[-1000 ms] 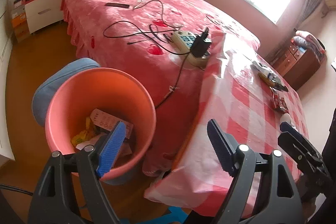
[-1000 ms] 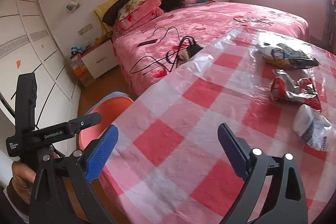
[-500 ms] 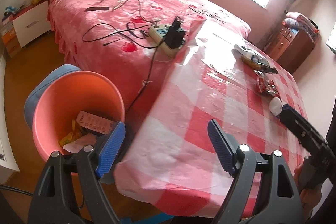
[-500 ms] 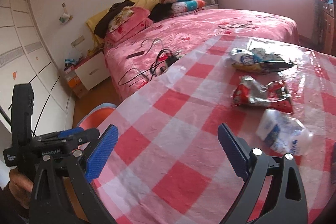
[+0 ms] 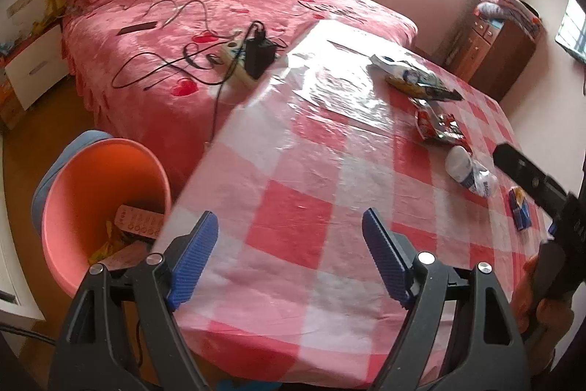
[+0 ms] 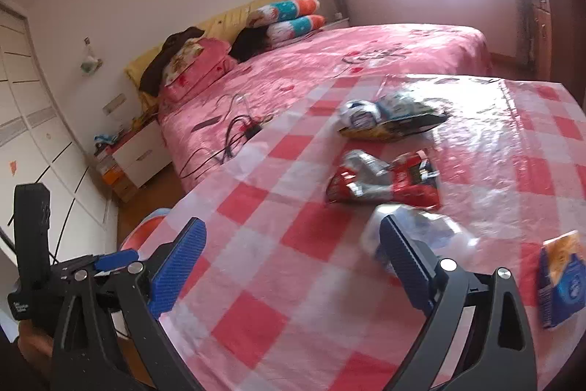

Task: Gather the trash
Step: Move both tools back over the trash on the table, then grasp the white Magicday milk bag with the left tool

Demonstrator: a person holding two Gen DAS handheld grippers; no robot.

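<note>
Both the left hand-held gripper and the right hand-held gripper are held spread and empty over the worktop. A crumpled white plastic bottle lies near the right edge, just beyond the right one's fingers, beside a red snack wrapper. The thin bottle could be squashed and squirted sideways if pinched off-centre.

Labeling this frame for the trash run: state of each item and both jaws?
left gripper: jaws open, empty
right gripper: jaws open, empty
trash bin: partly filled
plastic bottle: lying on its side
red wrapper: crumpled, torn open
blue packet: flat on the table
</note>
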